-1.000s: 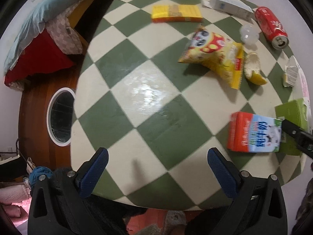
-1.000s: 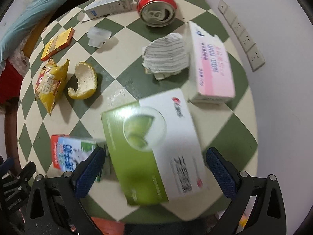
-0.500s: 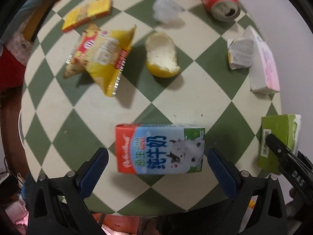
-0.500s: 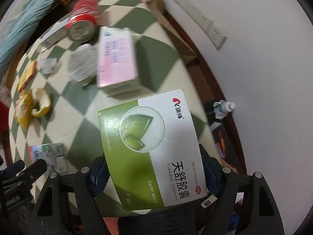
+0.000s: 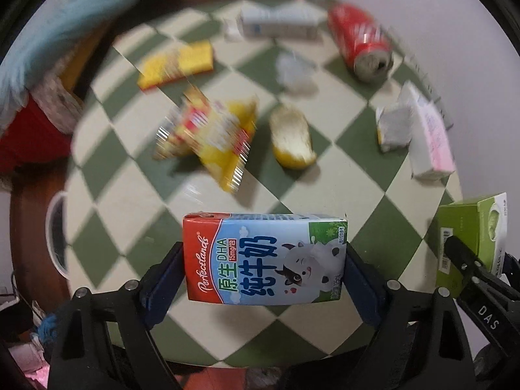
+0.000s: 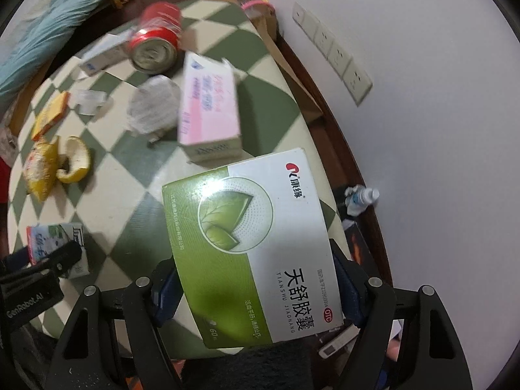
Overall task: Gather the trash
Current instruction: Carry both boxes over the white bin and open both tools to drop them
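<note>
My left gripper (image 5: 263,279) is shut on a red, blue and white milk carton (image 5: 265,258), held flat just above the checkered table (image 5: 162,217). My right gripper (image 6: 256,292) is shut on a green and white medicine box (image 6: 253,243), lifted over the table's right edge; the box also shows in the left wrist view (image 5: 471,237). On the table lie a red soda can (image 5: 360,45), a yellow snack bag (image 5: 211,136), a citrus peel (image 5: 292,136), a pink and white box (image 5: 429,136), crumpled paper (image 5: 393,123), a yellow packet (image 5: 177,65) and a white carton (image 5: 279,26).
A round white-rimmed bin opening (image 5: 57,234) is on the floor left of the table. A blue cushion (image 5: 65,16) and red fabric (image 5: 29,133) lie at the far left. A wall with sockets (image 6: 331,52) runs along the right, with a small bottle (image 6: 360,198) on the floor.
My left gripper closed in on the milk carton, shut on it and lifted it. My right gripper keeps the green box raised at the table's right edge.
</note>
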Tool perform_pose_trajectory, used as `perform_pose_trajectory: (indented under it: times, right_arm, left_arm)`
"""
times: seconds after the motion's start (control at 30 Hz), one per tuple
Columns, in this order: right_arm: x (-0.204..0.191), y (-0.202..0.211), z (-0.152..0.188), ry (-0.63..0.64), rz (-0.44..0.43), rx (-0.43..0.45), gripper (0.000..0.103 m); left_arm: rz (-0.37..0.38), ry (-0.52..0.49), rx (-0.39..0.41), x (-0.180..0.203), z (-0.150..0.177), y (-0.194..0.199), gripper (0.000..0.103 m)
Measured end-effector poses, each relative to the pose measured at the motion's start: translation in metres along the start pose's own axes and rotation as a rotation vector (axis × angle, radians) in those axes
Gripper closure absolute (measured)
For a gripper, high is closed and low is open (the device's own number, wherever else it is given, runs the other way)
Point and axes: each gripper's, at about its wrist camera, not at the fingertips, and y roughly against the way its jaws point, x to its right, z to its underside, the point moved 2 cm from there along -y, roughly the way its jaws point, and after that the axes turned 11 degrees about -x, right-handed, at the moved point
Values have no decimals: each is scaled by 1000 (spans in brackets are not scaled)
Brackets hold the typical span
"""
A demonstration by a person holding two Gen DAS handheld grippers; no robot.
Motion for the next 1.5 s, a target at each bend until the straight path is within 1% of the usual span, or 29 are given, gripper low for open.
perform_pose_trajectory:
  times: [0.07, 0.13, 0.17, 0.2, 0.23, 0.27, 0.3, 0.33, 0.4, 0.43, 0.5, 0.57, 0.67, 0.77, 0.87, 0.97, 1.03, 1.1, 1.13, 1.17, 1.23, 1.3, 1.37, 1.43, 1.47, 1.5]
  right_arm:
    - [-8, 12, 4, 13, -14, 25, 24]
    - [-19, 30, 9, 24, -59, 62, 24]
    - [-25, 39, 10, 30, -83, 87, 24]
    - [-32, 48, 12, 40, -87, 113, 24]
    - [-41, 57, 18, 49, -89, 135, 24]
    - [-50, 68, 20, 59, -96, 159, 24]
    - [-57, 76, 21, 67, -102, 177, 24]
    - [-67, 87, 22, 78, -108, 201, 24]
    - [-92, 107, 31, 103, -122, 238, 24]
    - [-104, 117, 34, 117, -134, 252, 24]
    - [-132, 131, 38, 151, -162, 275, 24]
    - [-168, 144, 44, 181, -213, 284, 24]
    - [-224, 149, 53, 237, -280, 268, 24]
    - [-297, 137, 65, 320, -342, 217, 24]
    - [-379, 115, 79, 415, -377, 149, 24]
    - [-453, 81, 93, 497, -373, 80, 24]
    - [-494, 56, 98, 536, -373, 26, 24]
    - [-531, 34, 102, 569, -371, -26, 24]
    - [-550, 22, 103, 580, -371, -54, 24]
    - [-569, 10, 104, 593, -359, -80, 24]
    - [-600, -10, 103, 609, -346, -118, 24]
    - [-629, -31, 101, 626, -327, -157, 24]
    - [-655, -54, 98, 641, -316, -206, 22]
    - [-674, -74, 94, 650, -332, -252, 19]
    - [-683, -82, 93, 651, -336, -269, 16]
    - [-693, -91, 95, 655, -332, -285, 4]
  left_arm:
    - [-5, 6, 54, -15, 11, 26, 13]
    - [-3, 10, 111, -35, 22, 53, 13]
    - [-4, 13, 131, -40, 18, 62, 13]
    - [-6, 18, 160, -46, 8, 66, 13]
    - [-3, 26, 187, -61, 14, 79, 13]
    - [-1, 36, 208, -70, 10, 86, 13]
    - [2, 46, 225, -80, -1, 84, 13]
    - [8, 58, 240, -96, -7, 86, 13]
    - [19, 90, 270, -129, -5, 99, 13]
    - [-14, 122, 275, -146, -1, 105, 13]
    - [1, 158, 288, -183, 6, 111, 13]
    - [10, 199, 291, -223, 16, 113, 13]
    - [30, 286, 284, -293, 32, 105, 13]
    - [34, 374, 241, -366, 43, 80, 13]
    - [44, 474, 180, -443, 53, 37, 13]
    - [99, 559, 116, -497, 57, -3, 13]
    - [164, 613, 61, -529, 60, -33, 13]
    - [237, 656, 9, -554, 59, -61, 12]
    - [260, 669, -23, -564, 58, -74, 12]
    - [302, 663, -35, -573, 58, -85, 10]
    - [300, 679, -81, -590, 61, -102, 4]
    - [277, 713, -79, -604, 68, -108, 4]
    - [271, 747, -65, -613, 79, -108, 3]
    - [242, 768, -64, -621, 83, -110, 3]
    - [225, 771, -67, -624, 83, -112, 3]
    - [191, 778, -67, -627, 88, -112, 3]
